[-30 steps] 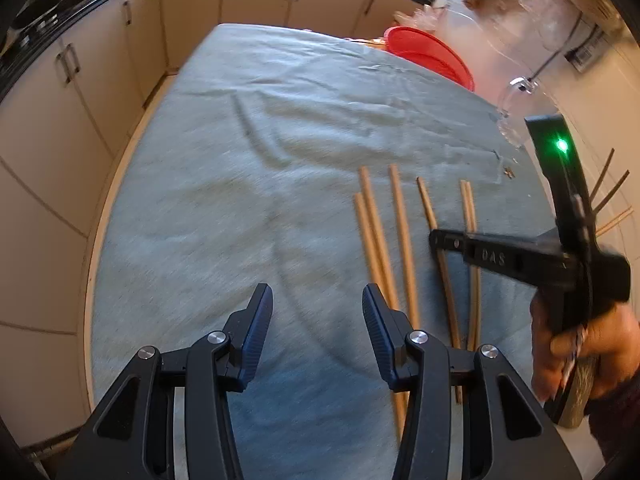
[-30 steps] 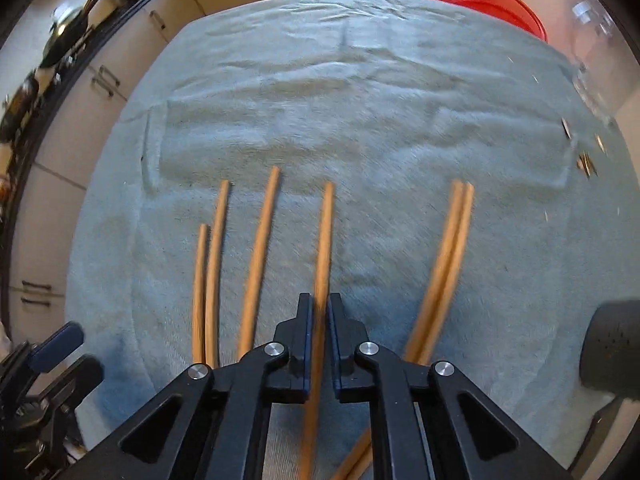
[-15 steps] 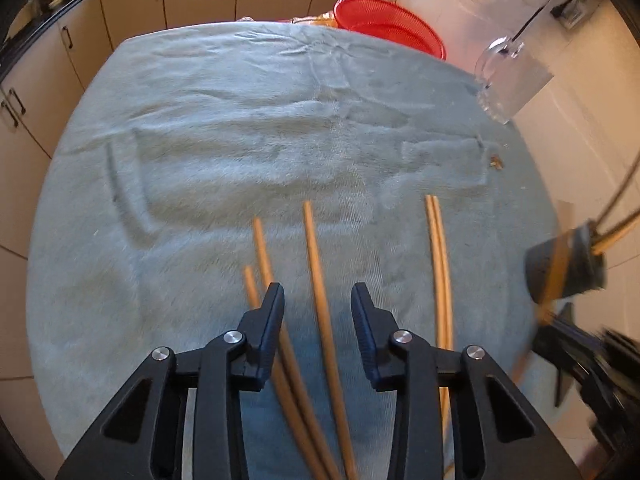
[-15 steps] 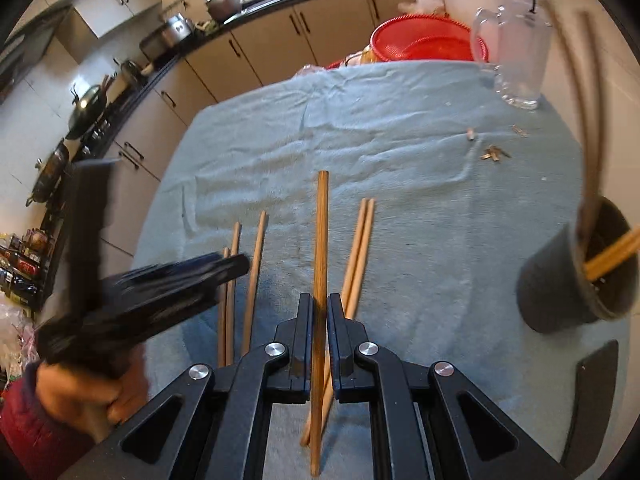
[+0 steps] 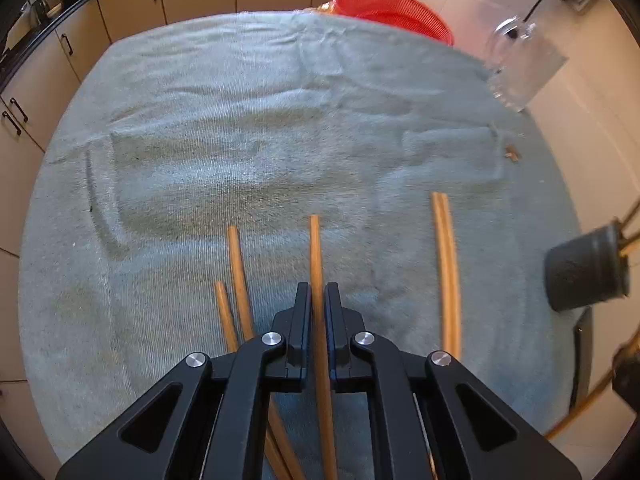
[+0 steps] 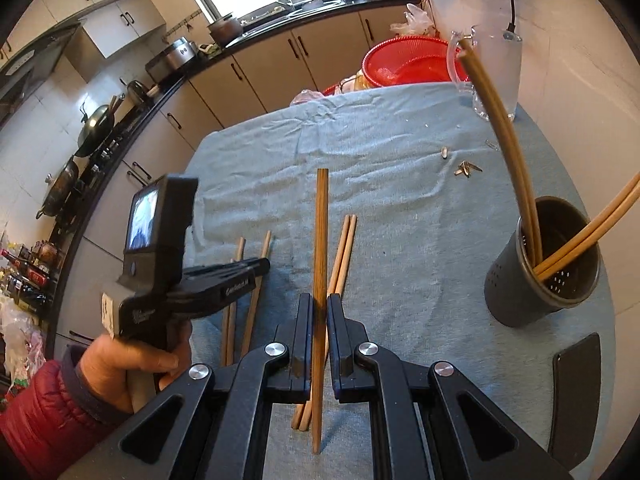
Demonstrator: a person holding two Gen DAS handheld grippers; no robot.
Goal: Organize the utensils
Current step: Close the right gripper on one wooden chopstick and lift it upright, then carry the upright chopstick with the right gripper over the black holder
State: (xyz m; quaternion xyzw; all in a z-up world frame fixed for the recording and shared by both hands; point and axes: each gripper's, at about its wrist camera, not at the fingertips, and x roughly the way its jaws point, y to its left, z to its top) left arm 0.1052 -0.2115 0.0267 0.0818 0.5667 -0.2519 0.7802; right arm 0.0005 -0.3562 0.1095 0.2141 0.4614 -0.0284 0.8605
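While the dark perforated holder stands on the blue towel near its right edge, four chopsticks lean inside it, sticking out over the rim. Beyond it sit a clear glass jug and a red basket; what they hold cannot be made out. The right gripper is clamped tight on one chopstick, lifted off the towel. The left gripper has closed on another single chopstick lying on the towel, between a pair on its right and two more sticks on its left.
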